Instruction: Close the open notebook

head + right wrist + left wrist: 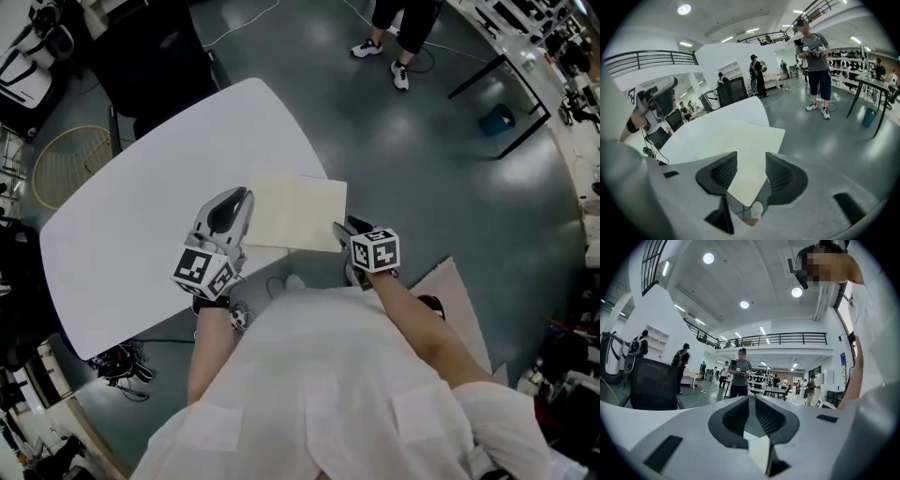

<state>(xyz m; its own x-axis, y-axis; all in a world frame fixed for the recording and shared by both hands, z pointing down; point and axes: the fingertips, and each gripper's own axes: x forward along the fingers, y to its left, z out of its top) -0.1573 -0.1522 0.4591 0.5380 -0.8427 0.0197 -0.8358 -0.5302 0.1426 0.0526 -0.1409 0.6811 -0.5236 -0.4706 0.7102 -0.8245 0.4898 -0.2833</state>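
Note:
The notebook (pixel 295 211) lies flat with pale cream pages up, at the near right edge of the white table (pixel 141 216). Its near corner sticks out past the edge. My right gripper (pixel 339 231) sits at the notebook's near right corner, tilted down. In the right gripper view the notebook (pixel 740 145) runs up between the jaws of that gripper (pixel 751 171), which stand open, pads off the paper. My left gripper (pixel 234 199) hovers level at the notebook's left edge. In its own view the left gripper (pixel 751 411) shows a narrow gap with nothing in it.
A person (pixel 398 37) stands on the grey floor beyond the table. A black chair (pixel 155 56) is at the far left and a round wire basket (pixel 70 164) beside the table. A blue bin (pixel 497 119) and a cardboard sheet (pixel 459 309) sit on the right.

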